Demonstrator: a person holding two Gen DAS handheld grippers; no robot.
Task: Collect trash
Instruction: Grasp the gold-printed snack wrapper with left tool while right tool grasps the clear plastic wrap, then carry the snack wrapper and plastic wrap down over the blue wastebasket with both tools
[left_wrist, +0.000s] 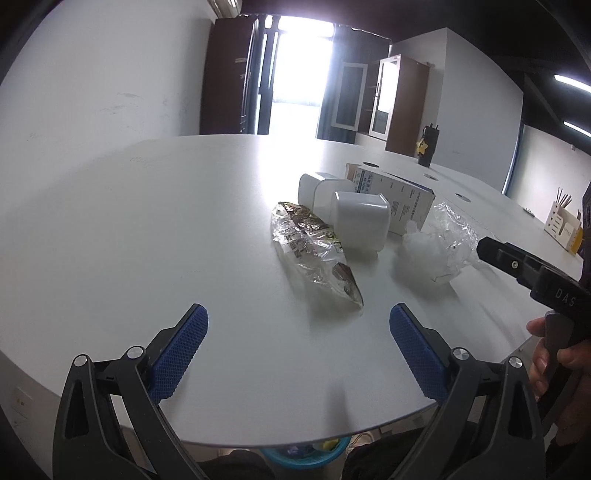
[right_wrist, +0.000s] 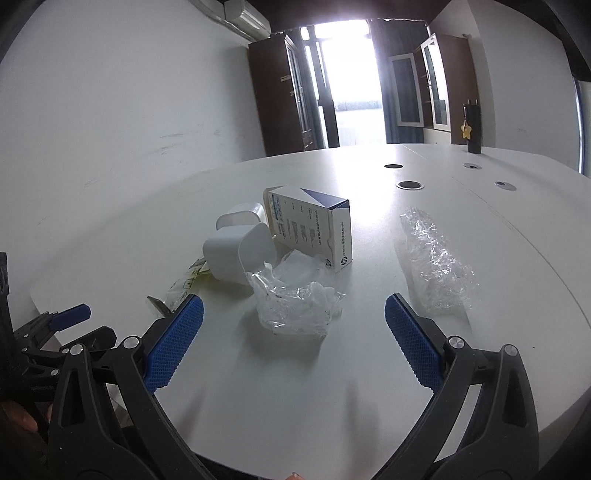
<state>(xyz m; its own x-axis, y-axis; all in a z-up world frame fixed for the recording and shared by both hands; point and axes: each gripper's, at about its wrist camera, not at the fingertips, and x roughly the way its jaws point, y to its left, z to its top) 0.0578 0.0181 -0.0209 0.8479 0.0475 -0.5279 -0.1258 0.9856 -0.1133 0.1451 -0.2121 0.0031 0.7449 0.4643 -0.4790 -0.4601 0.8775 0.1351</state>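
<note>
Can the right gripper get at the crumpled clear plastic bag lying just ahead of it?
Probably yes. The right gripper is open and empty, the crumpled clear plastic bag lies straight ahead, and only bare white table lies between.

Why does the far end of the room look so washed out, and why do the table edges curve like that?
Left wrist view: the doorway is blown out by daylight, throwing glare across the table. Right wrist view: same bright doorway; the fisheye lens bends the table edge, and dark corners frame the picture.
</note>
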